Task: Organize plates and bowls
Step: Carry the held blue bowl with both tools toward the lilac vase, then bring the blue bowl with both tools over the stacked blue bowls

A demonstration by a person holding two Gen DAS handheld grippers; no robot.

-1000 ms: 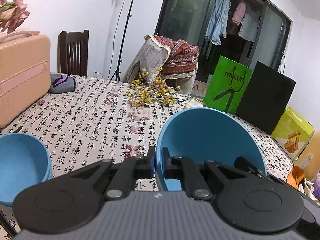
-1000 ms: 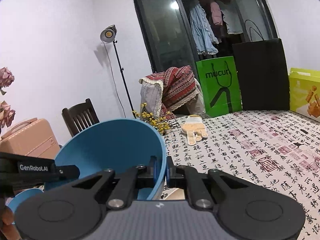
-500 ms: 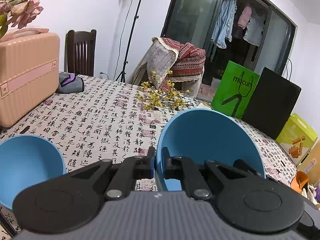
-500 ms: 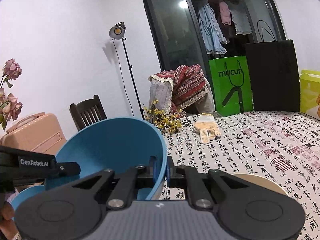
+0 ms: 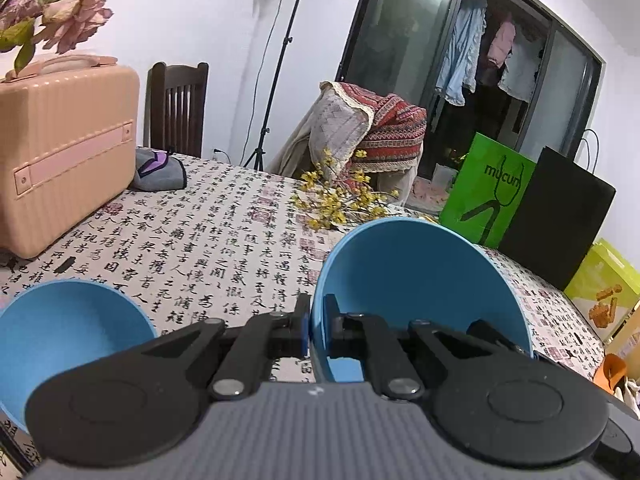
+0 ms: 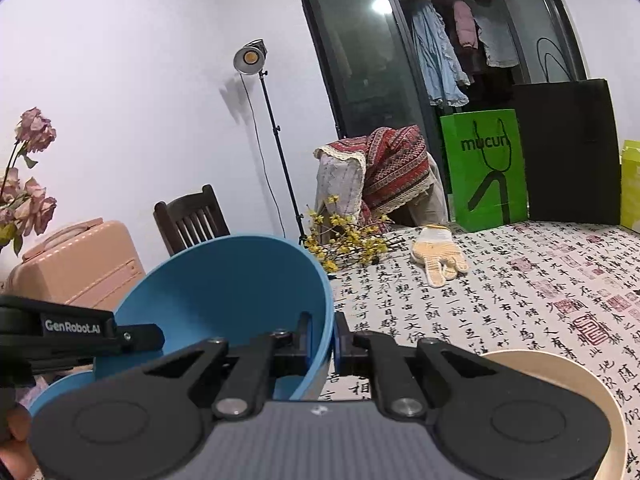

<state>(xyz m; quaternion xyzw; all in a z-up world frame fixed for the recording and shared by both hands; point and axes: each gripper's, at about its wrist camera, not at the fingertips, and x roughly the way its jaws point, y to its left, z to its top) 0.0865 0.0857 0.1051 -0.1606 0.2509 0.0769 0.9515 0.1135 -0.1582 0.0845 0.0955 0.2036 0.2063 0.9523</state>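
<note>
A blue bowl [image 5: 416, 280] hangs tilted above the table, held between both grippers. My left gripper [image 5: 316, 320] is shut on its left rim. My right gripper [image 6: 323, 332] is shut on its right rim, where the same blue bowl [image 6: 232, 292] fills the lower left of the right wrist view. A black finger [image 6: 136, 336] of the left gripper reaches the bowl's left edge there. A second blue bowl [image 5: 68, 332] stands on the table below and to the left. A beige bowl [image 6: 560, 364] sits at the lower right, partly hidden by the right gripper.
The table [image 5: 224, 240] has a calligraphy-print cloth. A pink suitcase [image 5: 64, 152] and a grey pouch [image 5: 160, 168] stand at the left. Yellow flowers [image 5: 340, 200], a glove [image 6: 436, 256], a green bag [image 5: 488, 196] and a black bag [image 5: 556, 216] stand farther back.
Both grippers carried the blue bowl sideways together. The second blue bowl and the suitcase slid further into the left view. The beige bowl's rim came into the right view.
</note>
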